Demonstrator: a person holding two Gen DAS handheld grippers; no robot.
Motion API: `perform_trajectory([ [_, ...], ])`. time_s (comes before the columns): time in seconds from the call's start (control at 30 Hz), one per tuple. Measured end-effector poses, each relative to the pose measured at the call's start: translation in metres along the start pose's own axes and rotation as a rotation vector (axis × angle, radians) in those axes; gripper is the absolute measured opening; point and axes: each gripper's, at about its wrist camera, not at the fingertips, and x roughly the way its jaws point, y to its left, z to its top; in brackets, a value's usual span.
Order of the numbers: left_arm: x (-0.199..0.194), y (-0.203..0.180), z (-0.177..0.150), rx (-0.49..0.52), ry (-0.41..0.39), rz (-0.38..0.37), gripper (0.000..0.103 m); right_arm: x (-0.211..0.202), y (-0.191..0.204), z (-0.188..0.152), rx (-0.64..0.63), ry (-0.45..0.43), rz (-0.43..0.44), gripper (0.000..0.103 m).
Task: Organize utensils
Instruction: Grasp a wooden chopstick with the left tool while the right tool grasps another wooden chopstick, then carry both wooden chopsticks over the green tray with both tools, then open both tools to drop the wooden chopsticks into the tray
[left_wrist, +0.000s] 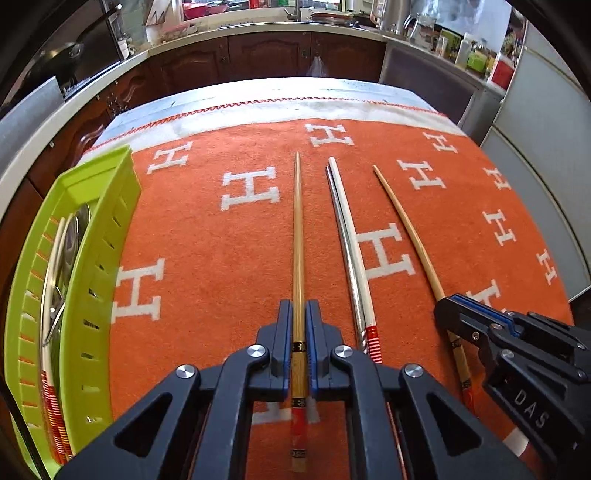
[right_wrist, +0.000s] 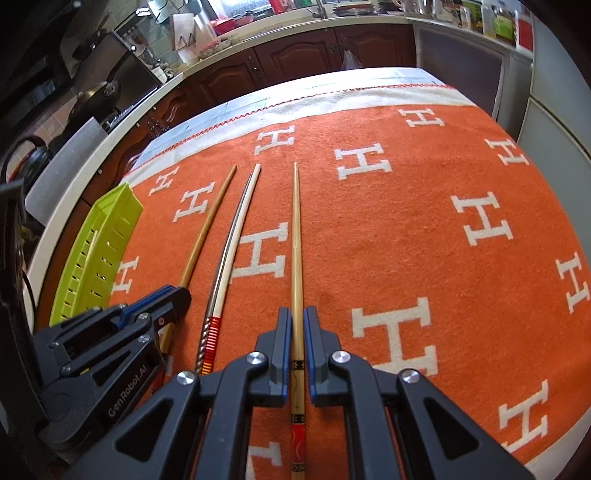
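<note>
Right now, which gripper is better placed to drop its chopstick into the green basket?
Left. The left gripper is shut on a bamboo chopstick nearest the green basket. The right gripper grips the far chopstick, beyond the metal and white chopsticks.

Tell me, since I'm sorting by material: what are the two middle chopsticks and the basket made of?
Silver chopstick: apparently polished metal, mirror-like glints. Cream chopstick: matte, plastic or painted wood, red-striped end. Green basket: glossy moulded plastic with slotted walls.
</note>
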Motion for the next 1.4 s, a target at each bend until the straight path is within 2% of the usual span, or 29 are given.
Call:
perform_trajectory([
  [0.13,-0.015,0.004,-0.003,0.001,-0.031,-0.014,0.004,-0.008,0.002,-0.001,0.021,0.001,0.035,0.007],
  [0.27,-0.048,0.013,-0.004,-0.003,-0.088,-0.024,0.004,-0.024,0.013,0.001,0.019,-0.016,0.085,0.007],
  [0.43,-0.099,0.045,-0.003,-0.055,-0.176,-0.004,0.004,-0.04,0.041,0.004,-0.016,-0.024,0.158,0.007],
  [0.57,-0.132,0.083,-0.004,-0.112,-0.223,0.051,0.005,-0.045,0.075,0.012,-0.039,0.021,0.259,0.007],
  [0.7,-0.147,0.122,-0.013,-0.137,-0.229,0.128,0.005,-0.041,0.116,0.024,-0.04,0.086,0.366,0.007],
  [0.8,-0.144,0.152,-0.019,-0.17,-0.202,0.167,0.005,-0.034,0.144,0.029,-0.03,0.115,0.402,0.007],
  [1.03,-0.122,0.193,-0.03,-0.22,-0.151,0.137,0.005,0.002,0.2,0.035,0.028,0.189,0.439,0.007],
  [1.23,-0.102,0.205,-0.036,-0.228,-0.12,0.09,0.005,0.026,0.22,0.03,0.047,0.21,0.396,0.007],
  [1.4,-0.093,0.209,-0.038,-0.226,-0.107,0.107,0.008,0.049,0.228,0.03,0.056,0.278,0.388,0.009],
])
